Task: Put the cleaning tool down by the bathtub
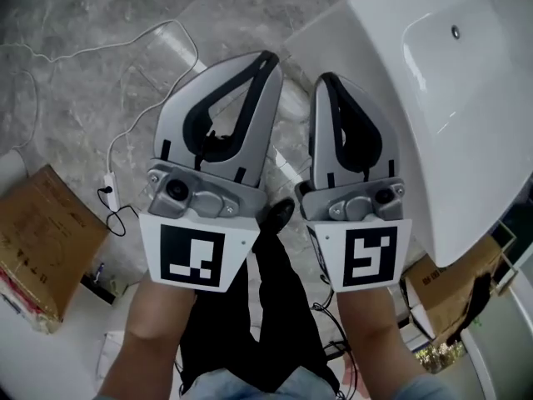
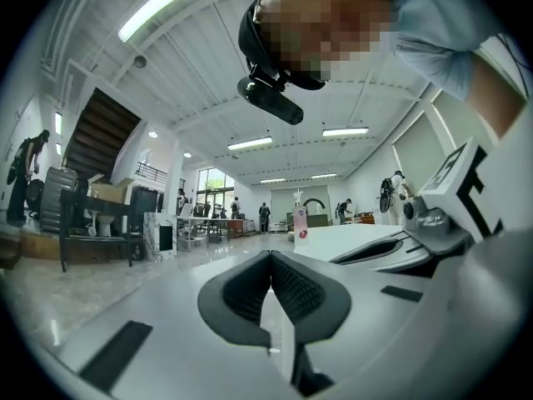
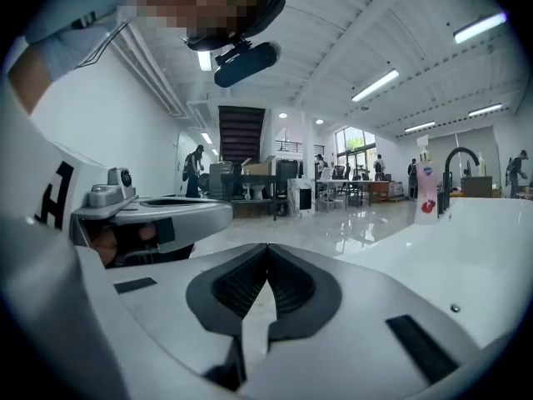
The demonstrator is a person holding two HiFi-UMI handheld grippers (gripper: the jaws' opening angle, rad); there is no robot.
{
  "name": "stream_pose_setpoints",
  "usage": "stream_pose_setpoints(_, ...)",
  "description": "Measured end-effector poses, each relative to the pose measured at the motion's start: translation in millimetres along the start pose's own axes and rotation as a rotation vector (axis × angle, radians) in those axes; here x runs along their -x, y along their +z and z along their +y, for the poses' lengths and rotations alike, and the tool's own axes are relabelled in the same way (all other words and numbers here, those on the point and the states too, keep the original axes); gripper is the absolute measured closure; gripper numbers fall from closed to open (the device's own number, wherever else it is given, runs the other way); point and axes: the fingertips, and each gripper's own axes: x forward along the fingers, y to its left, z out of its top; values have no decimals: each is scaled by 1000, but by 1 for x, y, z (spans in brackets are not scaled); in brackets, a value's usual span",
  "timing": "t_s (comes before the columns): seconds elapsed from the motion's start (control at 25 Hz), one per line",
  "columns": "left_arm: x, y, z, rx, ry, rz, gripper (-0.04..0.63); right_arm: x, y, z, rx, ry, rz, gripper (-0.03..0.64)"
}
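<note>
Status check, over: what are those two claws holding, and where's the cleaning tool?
Left gripper shut, empty. Right gripper shut, empty. Cleaning tool not in sight; bathtub beside right gripper. Nothing blocking seen.

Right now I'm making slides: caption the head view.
Left gripper and right gripper, shut and empty, held beside the white bathtub.
</note>
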Motion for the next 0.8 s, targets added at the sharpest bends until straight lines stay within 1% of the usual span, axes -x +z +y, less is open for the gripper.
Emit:
stream_pose_setpoints(0.16,4,60,5,-19,12,-54,580,10,61,-2,20,-15,-82,603)
stream_pose_setpoints(0.28,9,115,7,-31,27,-92,580,26,116,-3,25,-27,-125,603)
stream_pose_setpoints(0.4,16,171,2,-62,29,-129,580,48,175,-3,34,-37,-181,603)
stream_pose_setpoints(0.6,37,260,-5,-97,51,-189,580,92,263,-1,66,-58,-270,603)
stream_pose_setpoints(0.8,67,333,-24,-109,66,-207,580,149,328,5,82,-56,-301,603)
